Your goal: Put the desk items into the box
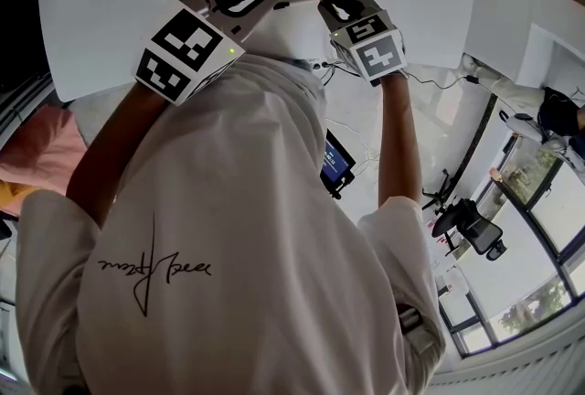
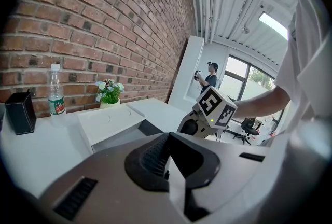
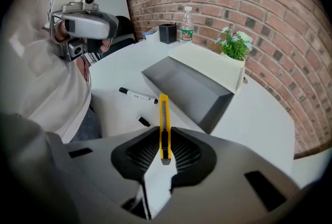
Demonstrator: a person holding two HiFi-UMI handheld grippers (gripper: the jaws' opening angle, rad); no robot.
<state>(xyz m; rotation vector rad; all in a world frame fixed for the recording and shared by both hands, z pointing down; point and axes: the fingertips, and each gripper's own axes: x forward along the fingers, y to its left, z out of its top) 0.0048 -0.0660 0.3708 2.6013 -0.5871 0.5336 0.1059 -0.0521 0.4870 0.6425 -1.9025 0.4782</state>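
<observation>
Right hand-held gripper (image 3: pixel 165 137) clamps a yellow utility knife (image 3: pixel 164 114), grey box (image 3: pixel 181 88) just ahead; left hand-held gripper (image 2: pixel 167 158) closed, empty.

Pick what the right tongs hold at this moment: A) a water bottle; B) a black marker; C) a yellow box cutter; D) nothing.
C: the right gripper view shows the yellow box cutter pinched between the right tongs, while the black marker lies on the table.
</observation>
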